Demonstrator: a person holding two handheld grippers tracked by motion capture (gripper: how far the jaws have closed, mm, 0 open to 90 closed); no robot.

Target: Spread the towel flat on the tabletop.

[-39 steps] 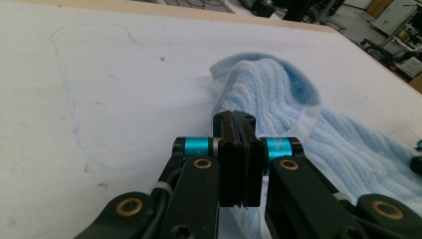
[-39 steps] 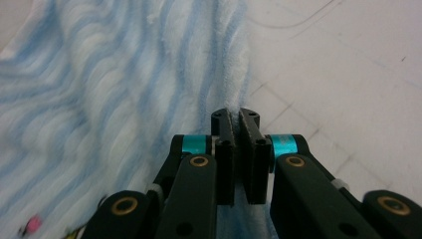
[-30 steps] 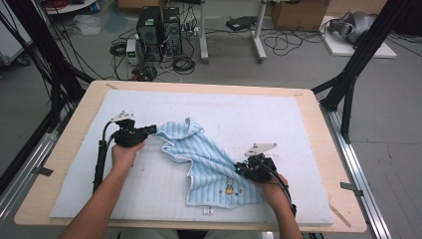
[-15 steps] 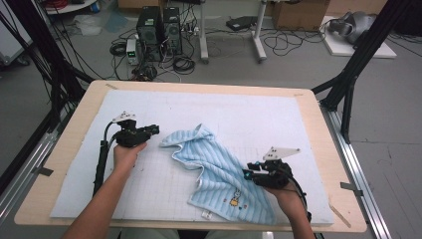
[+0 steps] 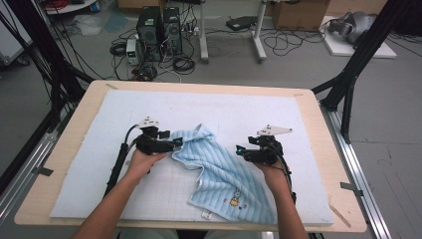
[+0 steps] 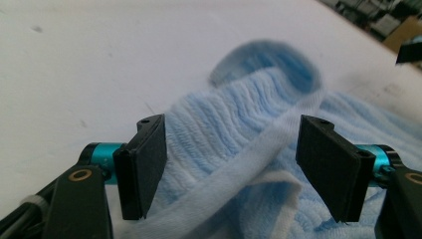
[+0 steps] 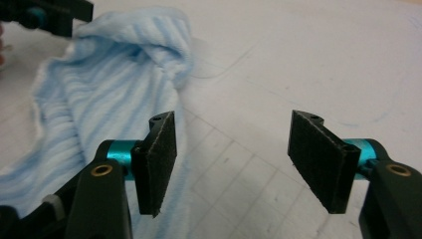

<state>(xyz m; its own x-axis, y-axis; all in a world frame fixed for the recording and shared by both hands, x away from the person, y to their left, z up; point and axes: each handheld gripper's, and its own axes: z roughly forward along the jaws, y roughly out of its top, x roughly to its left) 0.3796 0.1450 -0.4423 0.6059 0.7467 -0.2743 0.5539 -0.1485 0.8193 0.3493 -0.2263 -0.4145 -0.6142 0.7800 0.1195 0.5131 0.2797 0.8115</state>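
The towel (image 5: 219,172) is soft terry cloth, pale blue, with a ribbed, looped pile and a smoother woven hem that curls at its edge; a small embroidered figure sits near one corner. The tabletop (image 5: 298,97) is pale, matt wood at its bare rim, covered by a matt, light-blue mat (image 5: 249,112) printed with a faint grid. The left gripper (image 6: 234,164) has matt black plastic arms, glossy turquoise metal collars and brass-looking rivets; its fingers (image 6: 144,164) carry flat black pads. The right gripper (image 7: 234,164) is built alike, its fingers (image 7: 159,159) faced with a rough, gritty black surface.
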